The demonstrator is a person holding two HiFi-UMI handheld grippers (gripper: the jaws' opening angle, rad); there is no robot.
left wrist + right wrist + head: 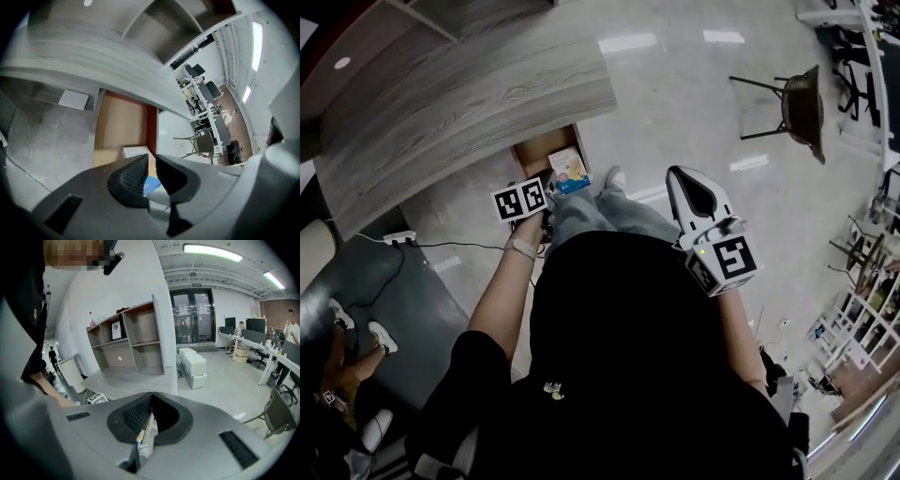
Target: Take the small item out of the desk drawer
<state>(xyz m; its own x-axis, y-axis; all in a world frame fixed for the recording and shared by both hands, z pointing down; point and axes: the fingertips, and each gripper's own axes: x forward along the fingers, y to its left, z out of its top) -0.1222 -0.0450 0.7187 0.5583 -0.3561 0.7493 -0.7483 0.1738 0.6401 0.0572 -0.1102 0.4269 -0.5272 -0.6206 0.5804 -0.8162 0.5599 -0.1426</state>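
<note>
Right gripper [694, 187] is held up close by the person's chest, on the right side and well clear of the work. Its own view shows the jaws brought together at the tips. A thin strip of colour shows in the slit below them, and I judge it to be things beyond, not a held item. I count it as empty and idle.

Left gripper [152, 161] is reached out lower down, marker cube [520, 200] up, with its nose at the front of the drawer [539, 150]. The jaws are a narrow gap apart with nothing between the pads; only the drawer floor shows through.

The drawer is already pulled out from under the desk [469, 94] and open at the top. The box [569, 171], a small pale carton with blue and orange print, lies flat inside toward the right front corner. It is just past the left jaw tips and is neither touched nor lifted.

Farther off there is bare floor, and a chair [797, 103] well apart.

Progress, as I judge it:
- Opening the drawer is done, and the approach is nearly done.
- The grasp is not yet made.
- The gap looks too tight for the box's flat face, so the jaws need widening or must take it by an edge.
- Closing on the box, lifting it over the drawer front and carrying it clear are all still to do.
</note>
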